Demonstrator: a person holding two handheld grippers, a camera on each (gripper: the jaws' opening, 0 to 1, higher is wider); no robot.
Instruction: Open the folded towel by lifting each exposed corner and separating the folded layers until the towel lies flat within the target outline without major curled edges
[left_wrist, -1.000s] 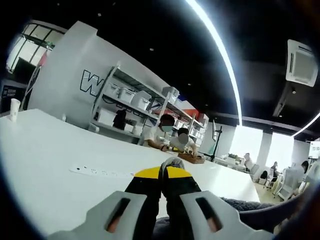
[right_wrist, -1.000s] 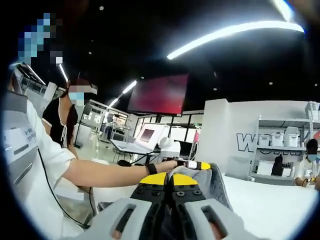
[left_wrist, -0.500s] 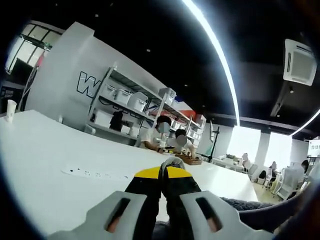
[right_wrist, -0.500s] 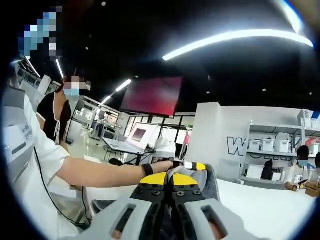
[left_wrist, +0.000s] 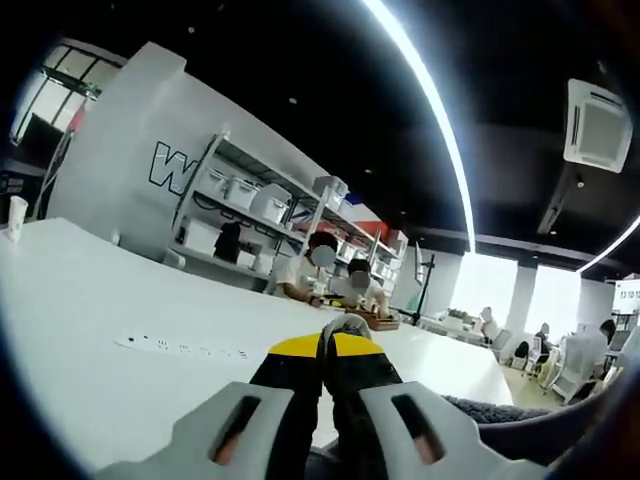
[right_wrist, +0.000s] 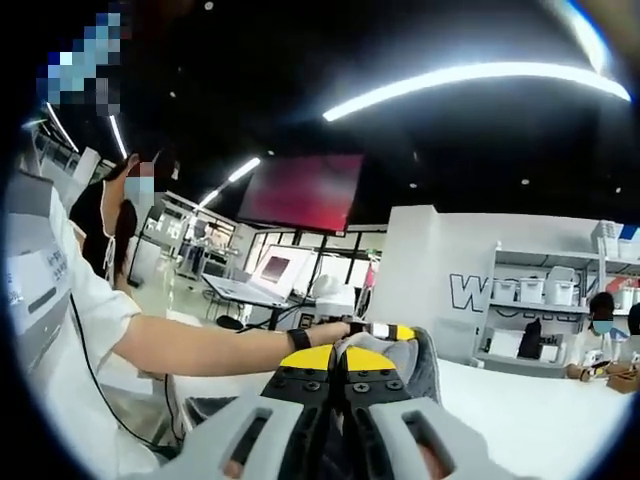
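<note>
In the left gripper view, my left gripper has its yellow-tipped jaws shut on a small tuft of the grey towel. More of the dark grey towel hangs low at the right, over the white table. In the right gripper view, my right gripper is shut on a raised fold of the grey towel. Just beyond it the left gripper also pinches the towel, held by a hand with a black wristband. Both corners are held up in the air, close together.
A white power strip lies on the table left of my left gripper. A small white cup stands at the far left edge. Shelving and seated people are behind the table. The person's arm crosses the right gripper view.
Both grippers keep their hold on the towel. The two views have shifted slightly with the hands. A bystander at the left of the right gripper view has raised a hand to the head.
</note>
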